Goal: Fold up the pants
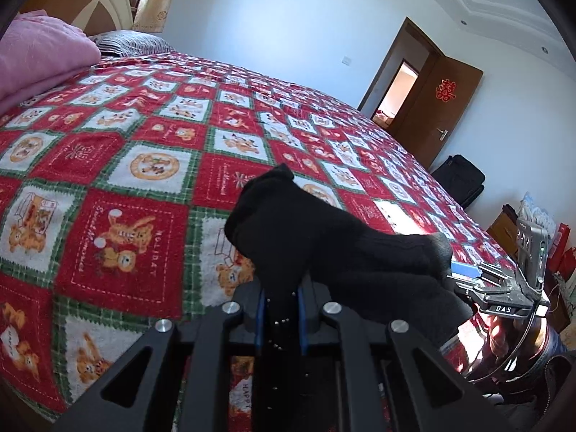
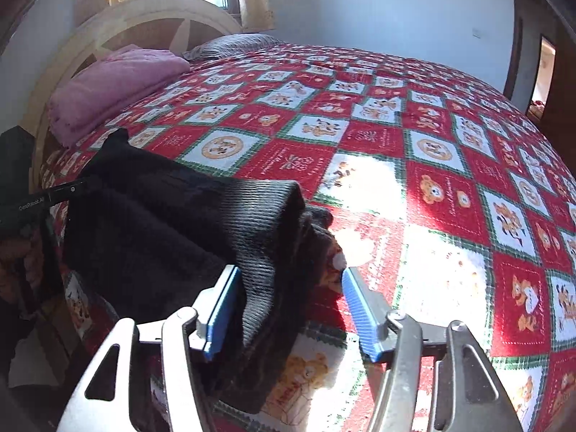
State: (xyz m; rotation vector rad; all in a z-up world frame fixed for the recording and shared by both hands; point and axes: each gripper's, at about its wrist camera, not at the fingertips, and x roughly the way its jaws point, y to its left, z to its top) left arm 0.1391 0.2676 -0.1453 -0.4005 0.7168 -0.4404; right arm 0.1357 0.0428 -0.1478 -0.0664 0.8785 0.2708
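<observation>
The black knit pants [image 1: 324, 237] hang bunched above the red patchwork bedspread [image 1: 136, 165]. My left gripper [image 1: 281, 318] is shut on a fold of the pants, the blue pads pressed on the cloth. In the right wrist view the pants [image 2: 172, 223] stretch from the left gripper at the far left to my right gripper [image 2: 291, 306]. The right gripper's jaws stand wide apart, and a ribbed edge of the pants drapes between them against the left blue pad [image 2: 225, 309]. The right gripper also shows in the left wrist view [image 1: 464, 273].
A folded pink blanket [image 2: 111, 86] and a striped pillow [image 2: 234, 43] lie at the headboard [image 2: 144, 14]. An open brown door [image 1: 432, 97] and a black bag [image 1: 460, 176] stand past the bed's far side. Boxes and red bags [image 1: 561, 252] stand by the bed's right edge.
</observation>
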